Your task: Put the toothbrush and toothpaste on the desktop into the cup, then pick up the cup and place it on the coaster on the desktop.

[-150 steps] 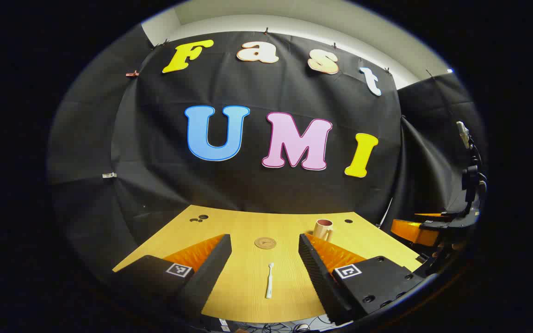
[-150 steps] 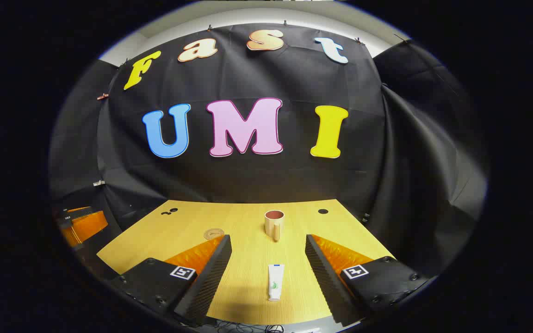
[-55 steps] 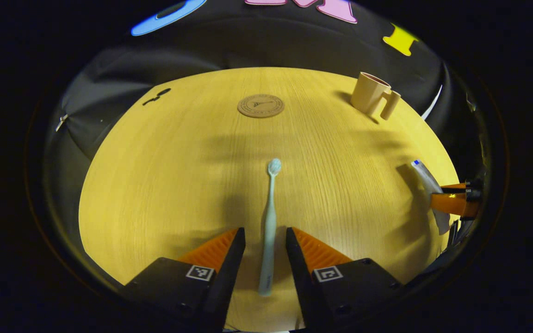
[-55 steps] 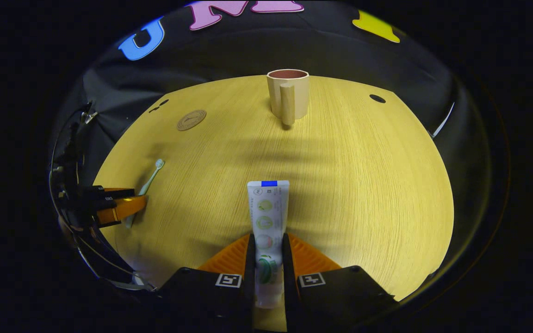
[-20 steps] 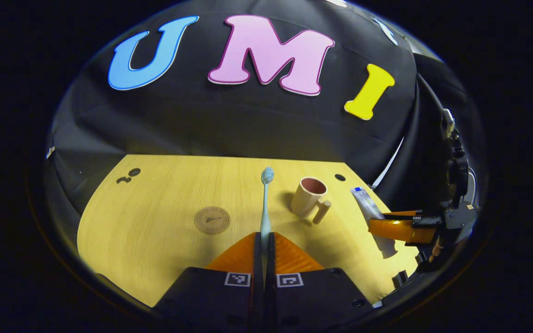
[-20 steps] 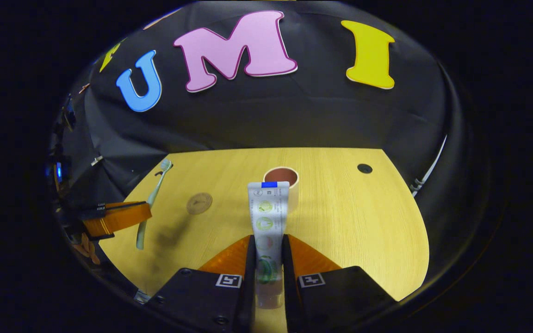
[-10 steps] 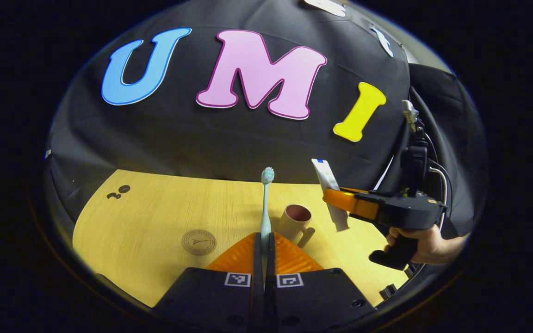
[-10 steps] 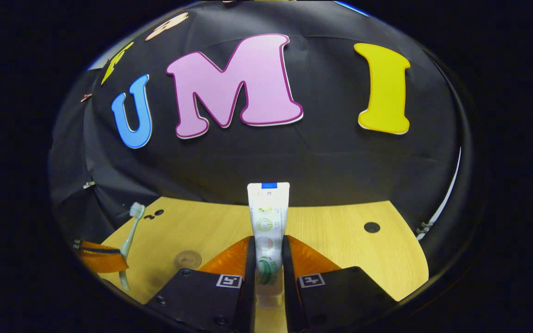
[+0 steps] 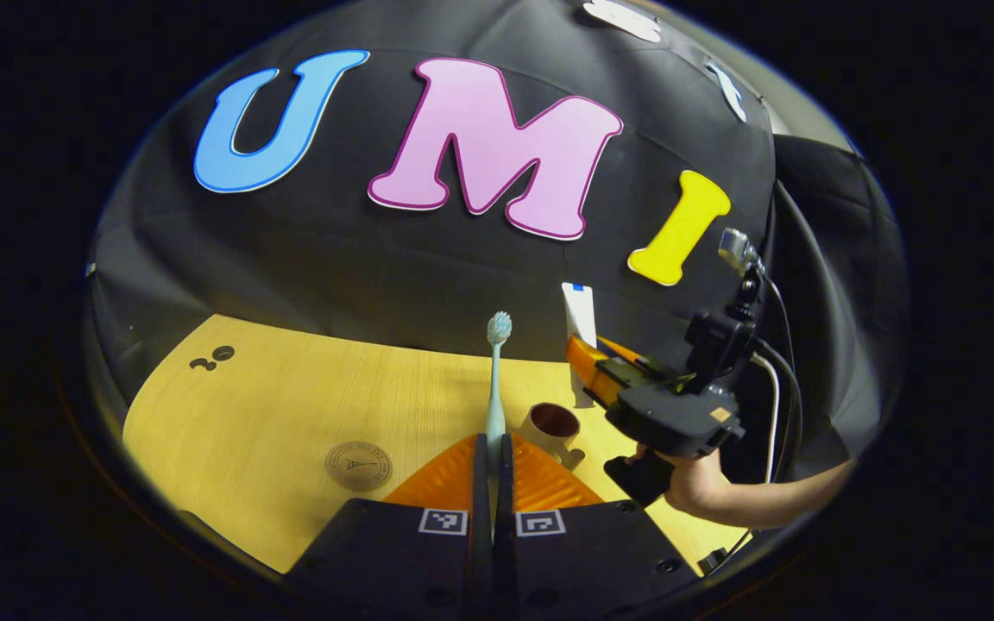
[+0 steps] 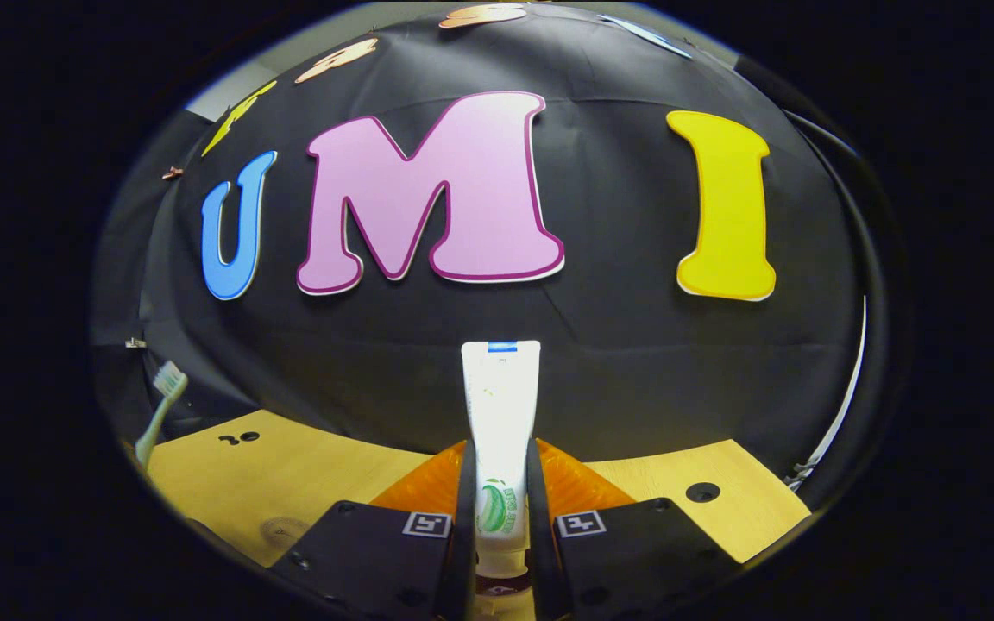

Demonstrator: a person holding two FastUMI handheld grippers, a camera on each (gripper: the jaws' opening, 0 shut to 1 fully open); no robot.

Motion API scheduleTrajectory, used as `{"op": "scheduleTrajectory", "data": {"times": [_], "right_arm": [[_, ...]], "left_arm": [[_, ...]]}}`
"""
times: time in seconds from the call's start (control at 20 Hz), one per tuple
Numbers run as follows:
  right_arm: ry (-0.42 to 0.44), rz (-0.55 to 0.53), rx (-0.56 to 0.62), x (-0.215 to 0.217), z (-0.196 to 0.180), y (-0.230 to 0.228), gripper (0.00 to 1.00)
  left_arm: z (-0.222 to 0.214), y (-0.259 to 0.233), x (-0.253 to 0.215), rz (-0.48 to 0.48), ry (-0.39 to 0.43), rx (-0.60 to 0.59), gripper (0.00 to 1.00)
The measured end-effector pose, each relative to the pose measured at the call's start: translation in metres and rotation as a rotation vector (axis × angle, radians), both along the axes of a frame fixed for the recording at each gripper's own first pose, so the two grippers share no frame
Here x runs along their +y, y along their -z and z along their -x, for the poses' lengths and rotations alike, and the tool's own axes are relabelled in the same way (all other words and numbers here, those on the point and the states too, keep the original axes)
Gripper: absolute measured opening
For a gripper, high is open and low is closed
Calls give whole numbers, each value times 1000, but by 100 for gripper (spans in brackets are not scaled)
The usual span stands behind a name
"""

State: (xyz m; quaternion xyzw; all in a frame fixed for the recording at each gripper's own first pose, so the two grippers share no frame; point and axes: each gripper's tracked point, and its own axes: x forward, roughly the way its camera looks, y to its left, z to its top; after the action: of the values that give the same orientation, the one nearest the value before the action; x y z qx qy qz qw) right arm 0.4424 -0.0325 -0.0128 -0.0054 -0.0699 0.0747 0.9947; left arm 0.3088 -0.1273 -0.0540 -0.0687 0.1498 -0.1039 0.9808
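Observation:
My left gripper (image 9: 493, 444) is shut on a pale blue toothbrush (image 9: 495, 379), which stands up with its bristle head on top. Just past its fingers the beige cup (image 9: 551, 425) stands on the wooden desktop (image 9: 273, 405), handle toward me. The round brown coaster (image 9: 359, 464) lies to the cup's left. My right gripper (image 10: 497, 470) is shut on a white toothpaste tube (image 10: 500, 414), held upright, cap end down. In the left gripper view that tube (image 9: 580, 321) hangs above the cup, carried by the right gripper (image 9: 590, 369). The toothbrush head (image 10: 167, 379) shows at the right gripper view's left edge.
A hand (image 9: 694, 487) holds the right gripper's handle at the desk's right side. Small dark holes (image 9: 214, 355) mark the desk's far left corner, and another hole (image 10: 702, 492) sits near its right edge. The black cloth wall rises just behind the desk.
The right gripper has carried the toothpaste left and forward, now over the cup, and its camera has tipped up so the cup left its view. The left gripper has held nearly still with the toothbrush.

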Motion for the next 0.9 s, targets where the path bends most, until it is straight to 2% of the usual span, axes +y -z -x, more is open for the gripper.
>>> {"op": "scheduleTrajectory", "data": {"times": [0.65, 0.7, 0.75, 0.9], "right_arm": [[31, 18, -27, -8, -9, 56, 29], [34, 14, -21, -9, -10, 60, 25], [37, 13, -16, -11, -11, 64, 31], [44, 2, -15, -15, -6, 68, 36]], "left_arm": [[-20, -9, -15, 38, 10, -23, 6], [-21, -8, -17, 39, 14, -22, 6], [-21, -8, -19, 39, 14, -23, 6], [-22, -5, -23, 41, 14, -21, 6]]}}
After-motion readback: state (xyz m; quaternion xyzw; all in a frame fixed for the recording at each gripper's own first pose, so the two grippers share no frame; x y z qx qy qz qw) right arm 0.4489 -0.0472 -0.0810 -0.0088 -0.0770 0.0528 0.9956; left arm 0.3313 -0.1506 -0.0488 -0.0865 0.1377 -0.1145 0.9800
